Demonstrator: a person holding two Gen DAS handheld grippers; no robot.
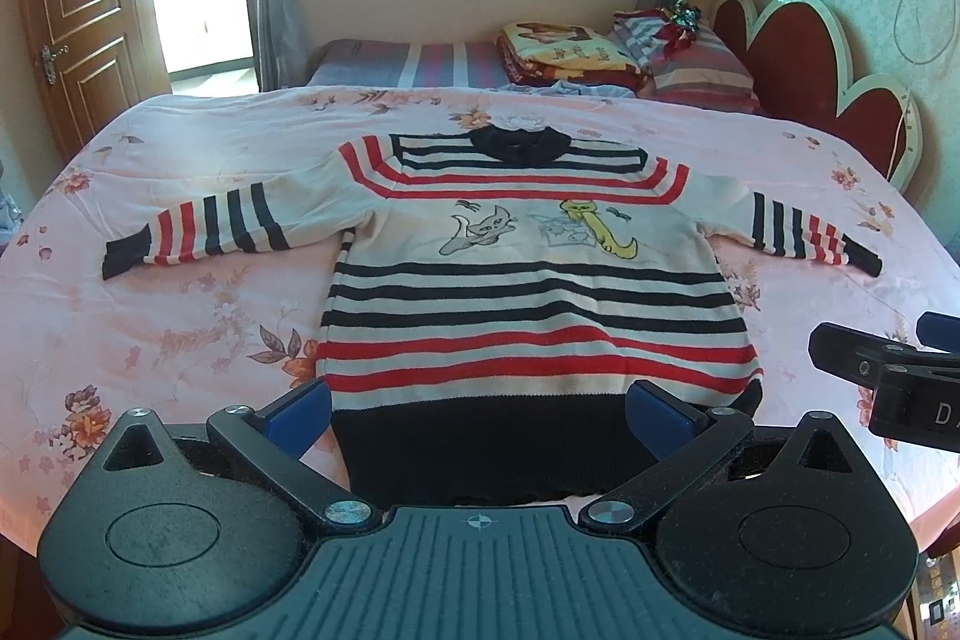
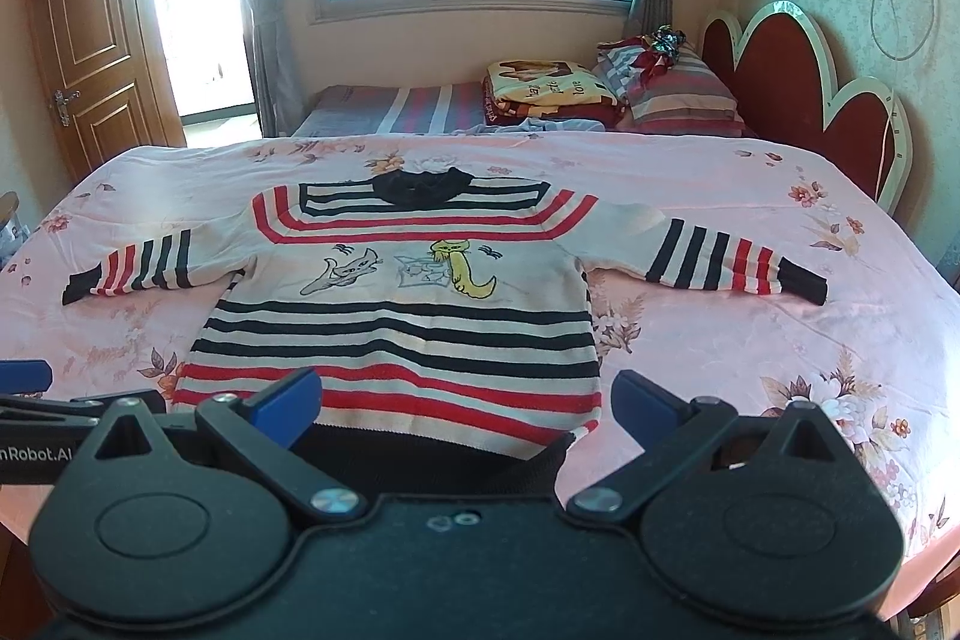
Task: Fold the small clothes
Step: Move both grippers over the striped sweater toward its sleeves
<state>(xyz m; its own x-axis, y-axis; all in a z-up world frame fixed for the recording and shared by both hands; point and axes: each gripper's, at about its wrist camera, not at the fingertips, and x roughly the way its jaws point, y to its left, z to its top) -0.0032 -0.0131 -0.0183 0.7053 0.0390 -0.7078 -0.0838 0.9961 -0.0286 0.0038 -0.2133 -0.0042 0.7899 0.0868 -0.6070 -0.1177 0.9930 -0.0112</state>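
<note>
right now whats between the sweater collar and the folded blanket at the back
Only bare pink floral bedspread lies between the sweater's dark collar and the folded blanket, apart from some crumpled light-blue cloth at the blanket's foot. The right wrist view shows it best.

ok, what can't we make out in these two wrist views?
- Sweater bottom hem: hidden behind each tool's body, both views.
- Right tool in left view: cut off by the frame edge.
- Left tool in right view: cut off likewise.
- Blanket lettering: too small.
- Hands: out of view.
</note>
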